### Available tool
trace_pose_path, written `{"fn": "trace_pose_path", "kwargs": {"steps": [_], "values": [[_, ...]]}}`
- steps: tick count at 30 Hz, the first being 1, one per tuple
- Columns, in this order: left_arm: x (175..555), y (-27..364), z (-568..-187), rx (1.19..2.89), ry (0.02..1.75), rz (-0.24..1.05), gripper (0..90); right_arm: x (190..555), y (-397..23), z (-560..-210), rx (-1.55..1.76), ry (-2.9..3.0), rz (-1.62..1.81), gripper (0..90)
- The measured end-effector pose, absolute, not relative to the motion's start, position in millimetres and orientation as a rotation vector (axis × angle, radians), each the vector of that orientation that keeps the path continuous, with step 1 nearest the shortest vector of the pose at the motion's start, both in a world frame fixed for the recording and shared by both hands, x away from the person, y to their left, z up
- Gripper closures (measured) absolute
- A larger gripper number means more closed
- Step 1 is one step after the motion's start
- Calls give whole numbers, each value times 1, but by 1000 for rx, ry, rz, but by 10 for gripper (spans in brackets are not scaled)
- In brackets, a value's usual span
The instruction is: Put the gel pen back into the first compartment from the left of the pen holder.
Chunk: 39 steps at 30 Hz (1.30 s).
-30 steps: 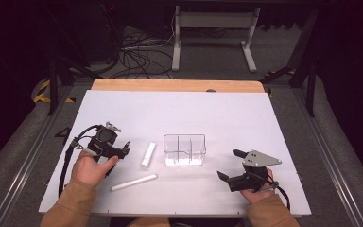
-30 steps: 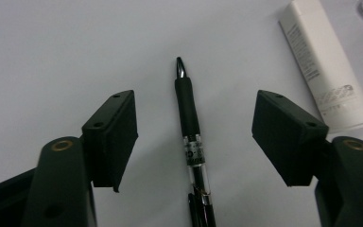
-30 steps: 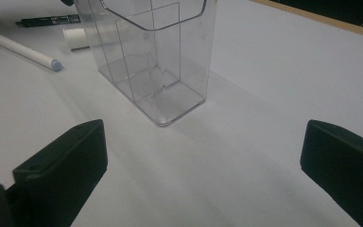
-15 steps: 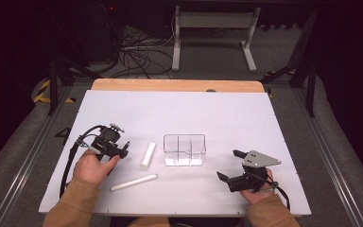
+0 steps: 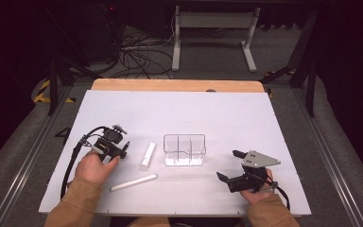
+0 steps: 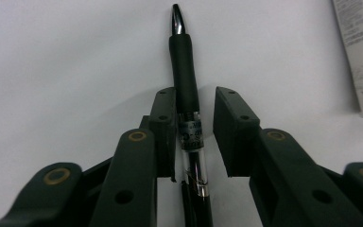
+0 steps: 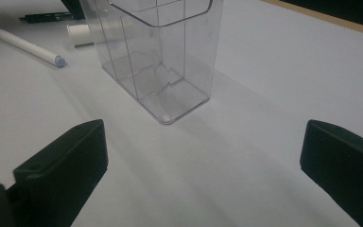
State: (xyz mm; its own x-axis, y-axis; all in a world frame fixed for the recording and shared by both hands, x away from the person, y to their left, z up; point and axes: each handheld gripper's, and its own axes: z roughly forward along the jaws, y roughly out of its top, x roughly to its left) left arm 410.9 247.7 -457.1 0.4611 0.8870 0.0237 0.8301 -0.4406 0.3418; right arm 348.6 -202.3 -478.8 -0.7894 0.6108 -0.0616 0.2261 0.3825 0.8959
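Note:
A black pen lies on the white table between the jaws of my left gripper, its metal tip pointing away. The jaws have just been closing. One pad touches the pen's barrel, while a gap still shows at the other pad. In the high view, the left gripper sits at the table's left, next to a white tube. My right gripper rests at the lower right, wide open and holding nothing. It faces the clear divided container.
A white marker lies near the front edge, in front of the tube. The container stands at mid table. The white tube lies close beside the pen. The marker and the tube lie beyond the container.
The left gripper's jaws have narrowed around the black pen and the hand has edged slightly toward the tube. The right gripper has stayed where it was.

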Motion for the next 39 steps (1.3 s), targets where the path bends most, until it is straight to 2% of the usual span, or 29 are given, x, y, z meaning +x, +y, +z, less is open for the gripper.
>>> {"fn": "trace_pose_path", "kwargs": {"steps": [2, 9, 11, 19, 39], "values": [[411, 248, -458, 2437, 1477, 293, 732, 348, -202, -479, 727, 2265, 1380, 18], [412, 248, -458, 2430, 1498, 286, 742, 348, -202, -479, 721, 2266, 1383, 18], [412, 248, -458, 2430, 1502, 290, 777, 348, -202, -479, 720, 2267, 1380, 19], [412, 248, -458, 2424, 1515, 285, 792, 349, -201, -479, 719, 2269, 1379, 19], [389, 246, -413, 2319, 1333, 439, 794, 349, -200, -480, 711, 2272, 1381, 19]]}}
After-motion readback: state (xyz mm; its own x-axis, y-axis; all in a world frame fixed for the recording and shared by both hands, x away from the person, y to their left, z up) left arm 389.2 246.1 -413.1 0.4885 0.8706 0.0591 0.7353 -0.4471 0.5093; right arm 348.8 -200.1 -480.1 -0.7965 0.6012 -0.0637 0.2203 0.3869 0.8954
